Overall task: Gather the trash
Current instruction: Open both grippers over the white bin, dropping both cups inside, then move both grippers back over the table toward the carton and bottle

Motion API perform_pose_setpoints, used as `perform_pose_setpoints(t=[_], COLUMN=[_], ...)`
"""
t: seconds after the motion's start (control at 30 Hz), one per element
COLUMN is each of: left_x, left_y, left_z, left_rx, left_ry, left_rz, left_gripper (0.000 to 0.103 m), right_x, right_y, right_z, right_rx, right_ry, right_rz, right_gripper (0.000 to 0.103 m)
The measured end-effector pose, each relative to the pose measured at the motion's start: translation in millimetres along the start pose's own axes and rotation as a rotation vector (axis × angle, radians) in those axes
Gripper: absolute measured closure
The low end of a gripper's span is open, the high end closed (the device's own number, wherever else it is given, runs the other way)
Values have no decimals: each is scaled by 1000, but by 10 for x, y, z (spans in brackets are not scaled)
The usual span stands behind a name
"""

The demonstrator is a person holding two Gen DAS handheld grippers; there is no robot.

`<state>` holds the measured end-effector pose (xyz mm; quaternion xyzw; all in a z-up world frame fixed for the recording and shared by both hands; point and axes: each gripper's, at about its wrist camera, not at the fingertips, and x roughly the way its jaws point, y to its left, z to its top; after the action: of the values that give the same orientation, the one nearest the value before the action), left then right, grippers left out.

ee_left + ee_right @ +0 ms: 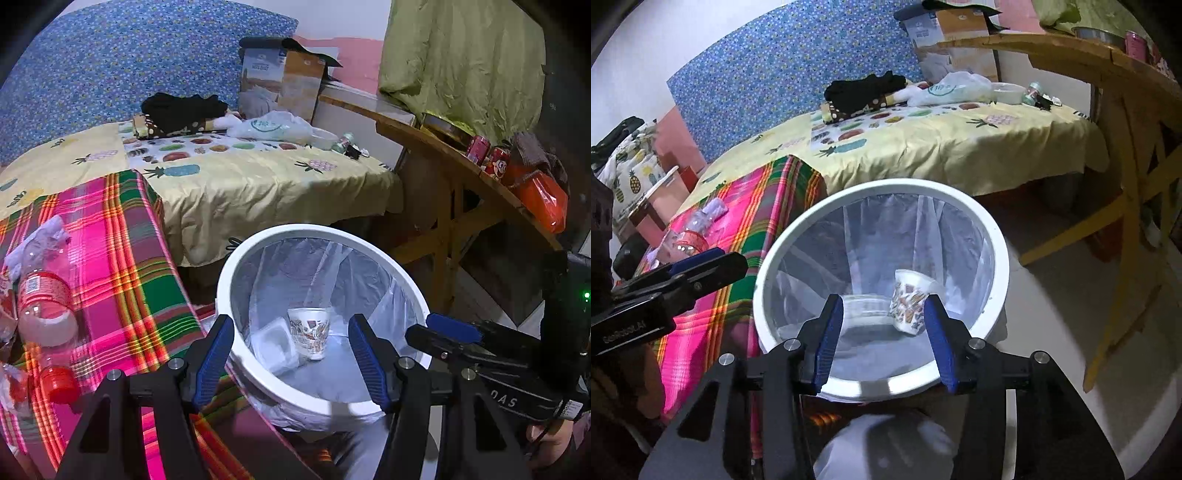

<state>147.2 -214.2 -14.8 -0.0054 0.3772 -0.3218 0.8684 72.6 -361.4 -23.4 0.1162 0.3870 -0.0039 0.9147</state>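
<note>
A white trash bin (306, 229) (886, 186) lined with a clear bag stands on the floor beside the bed. Inside it lie a patterned paper cup (309, 333) (909, 300) and a white plastic container (274, 345) (862, 306). My left gripper (290, 320) hangs open over the bin's near rim with nothing between its fingers. Beside it, my right gripper (883, 299) is also open and empty above the bin. A plastic bottle (44, 317) (687, 240) with a red label and red cap lies on the plaid cloth (122, 258), next to crumpled plastic (40, 236).
The bed's yellow pineapple sheet (258, 184) carries a white plastic bag (273, 127), black clothes (181, 107) and a cardboard box (280, 85). On the right, a wooden table (436, 147) holds red cans (487, 155) and an orange bag (543, 199).
</note>
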Motion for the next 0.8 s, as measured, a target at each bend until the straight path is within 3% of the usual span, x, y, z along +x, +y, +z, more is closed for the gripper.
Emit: perform_pose_setpoints(t=[0.43, 0.8], left_x=[-534, -1001], left_y=[292, 629], left_z=[-263, -602], left_rx=[-79, -166], left_ry=[-58, -81], left_rz=[123, 221], left_gripper=[39, 39], right_x=[-105, -95], right_y=[370, 748], right_z=[-17, -73], right_rx=[-103, -162], right_ry=[-75, -37], right_rz=[119, 201], right_gripper=[56, 56])
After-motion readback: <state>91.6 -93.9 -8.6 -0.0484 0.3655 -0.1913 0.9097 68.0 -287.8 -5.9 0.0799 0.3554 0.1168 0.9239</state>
